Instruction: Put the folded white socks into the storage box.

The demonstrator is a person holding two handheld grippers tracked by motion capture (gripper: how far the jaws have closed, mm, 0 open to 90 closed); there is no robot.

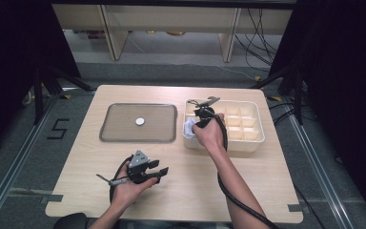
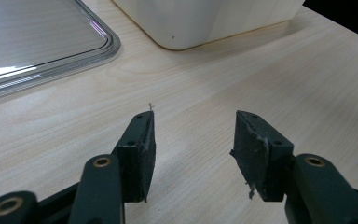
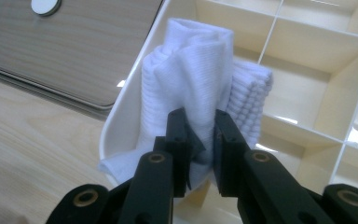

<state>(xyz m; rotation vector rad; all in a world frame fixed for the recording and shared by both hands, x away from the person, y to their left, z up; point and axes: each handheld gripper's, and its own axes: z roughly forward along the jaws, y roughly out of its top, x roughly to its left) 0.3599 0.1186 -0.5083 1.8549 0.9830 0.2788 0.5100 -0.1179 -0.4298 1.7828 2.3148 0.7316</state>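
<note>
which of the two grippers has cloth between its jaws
The right gripper, over the divided box: its jaws pinch a white cloth. The left gripper is open over bare table.

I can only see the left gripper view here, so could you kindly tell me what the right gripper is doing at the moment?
Observer: The right gripper has its jaws shut on a white ribbed cloth, at the near left corner of the cream plastic divided box.
Operator: Thank you. Is the cloth inside a compartment or out on the table?
Observer: It stands bunched in a corner compartment, with one edge draped over the box's wall.
Operator: And is anything on the tray that I see at my upper left?
Observer: Yes, a small round white disc lies near the middle of the clear rectangular tray.
</note>
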